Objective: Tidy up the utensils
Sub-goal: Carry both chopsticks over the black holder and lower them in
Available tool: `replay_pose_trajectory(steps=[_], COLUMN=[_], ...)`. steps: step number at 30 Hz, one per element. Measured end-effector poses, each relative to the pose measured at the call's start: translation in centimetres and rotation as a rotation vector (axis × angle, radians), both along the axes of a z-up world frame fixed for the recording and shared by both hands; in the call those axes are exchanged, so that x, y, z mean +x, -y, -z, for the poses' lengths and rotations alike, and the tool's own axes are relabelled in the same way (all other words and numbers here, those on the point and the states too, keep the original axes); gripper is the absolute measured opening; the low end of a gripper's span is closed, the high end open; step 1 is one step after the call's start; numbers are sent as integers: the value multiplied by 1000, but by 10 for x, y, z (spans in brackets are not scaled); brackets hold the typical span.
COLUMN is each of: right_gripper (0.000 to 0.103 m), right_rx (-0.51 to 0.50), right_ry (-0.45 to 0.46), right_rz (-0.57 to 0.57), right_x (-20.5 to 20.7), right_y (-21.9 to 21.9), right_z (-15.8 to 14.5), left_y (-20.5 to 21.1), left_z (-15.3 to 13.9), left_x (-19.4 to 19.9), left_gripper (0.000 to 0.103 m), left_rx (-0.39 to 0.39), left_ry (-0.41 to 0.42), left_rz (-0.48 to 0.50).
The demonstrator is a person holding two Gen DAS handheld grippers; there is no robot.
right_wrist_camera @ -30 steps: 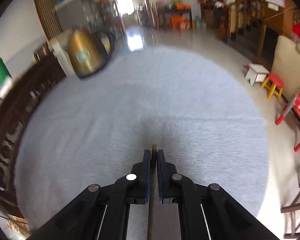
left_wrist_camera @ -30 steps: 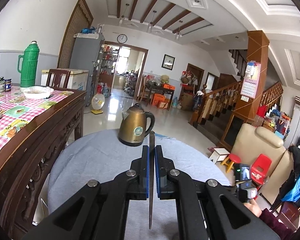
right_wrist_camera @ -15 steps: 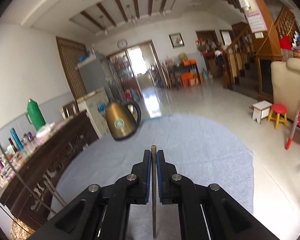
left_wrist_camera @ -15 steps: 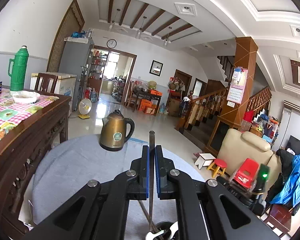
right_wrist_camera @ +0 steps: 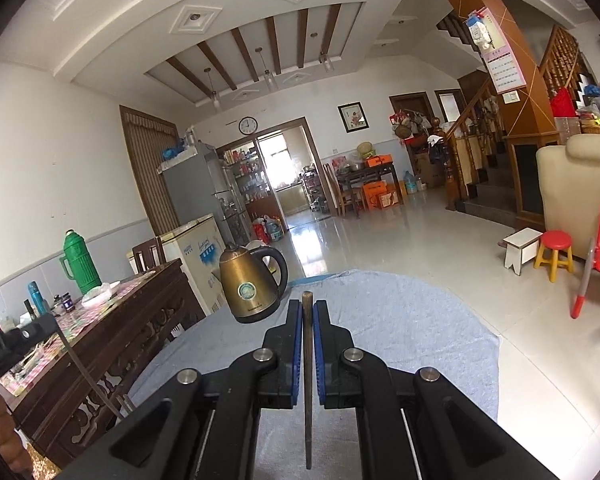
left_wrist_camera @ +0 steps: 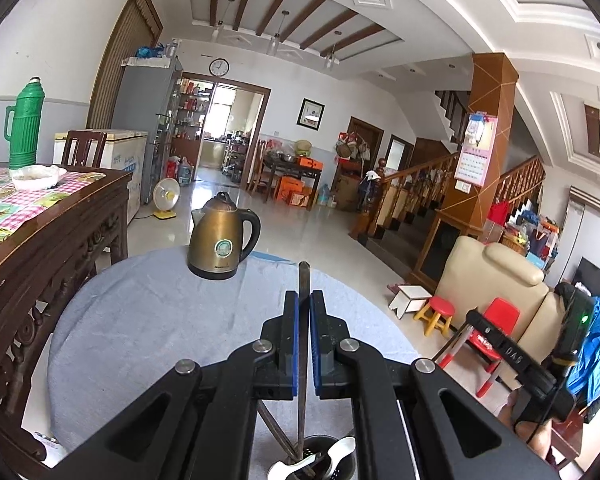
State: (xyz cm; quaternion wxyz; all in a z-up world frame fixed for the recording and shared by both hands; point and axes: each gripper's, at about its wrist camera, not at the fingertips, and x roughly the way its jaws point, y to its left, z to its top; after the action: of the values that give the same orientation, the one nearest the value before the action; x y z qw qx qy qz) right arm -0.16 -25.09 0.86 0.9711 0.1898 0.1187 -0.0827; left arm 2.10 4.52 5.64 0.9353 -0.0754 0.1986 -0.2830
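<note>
My left gripper (left_wrist_camera: 304, 296) is shut on a dark chopstick (left_wrist_camera: 302, 280) held upright; its lower end reaches into a round metal utensil holder (left_wrist_camera: 320, 460) at the bottom of the left wrist view, which holds a white spoon (left_wrist_camera: 340, 448) and another chopstick (left_wrist_camera: 276, 430). My right gripper (right_wrist_camera: 308, 306) is shut on a second dark chopstick (right_wrist_camera: 307, 380), upright above the round table with the grey-blue cloth (right_wrist_camera: 400, 320). The right gripper's body shows at the right edge of the left wrist view (left_wrist_camera: 516, 360). The left gripper with its chopstick shows in the right wrist view (right_wrist_camera: 16, 344).
A brass electric kettle (left_wrist_camera: 222, 238) stands on the far side of the round table (left_wrist_camera: 140, 320). A carved dark wooden table (left_wrist_camera: 52, 220) with a checked cloth and a green thermos (left_wrist_camera: 24, 124) stands to the left. Stools, a red chair and a beige sofa (left_wrist_camera: 496, 276) are to the right.
Both grippers rose and tilted up from the tabletop. The left gripper came over the utensil holder, which entered view below it. Both kept their chopsticks.
</note>
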Motion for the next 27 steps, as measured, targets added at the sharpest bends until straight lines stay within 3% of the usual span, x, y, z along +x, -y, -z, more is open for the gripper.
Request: replay_pose_trajectory(steps=[27], right_gripper=[6], right_rx=[-47], right_ry=[113], right_rz=[-68], right_x=[-39], right_y=[-30], right_z=[-46], left_y=[-3], left_z=[-4], left_x=[-4], left_gripper=[5], left_rx=[2], left_ry=[-1], left_rz=[18])
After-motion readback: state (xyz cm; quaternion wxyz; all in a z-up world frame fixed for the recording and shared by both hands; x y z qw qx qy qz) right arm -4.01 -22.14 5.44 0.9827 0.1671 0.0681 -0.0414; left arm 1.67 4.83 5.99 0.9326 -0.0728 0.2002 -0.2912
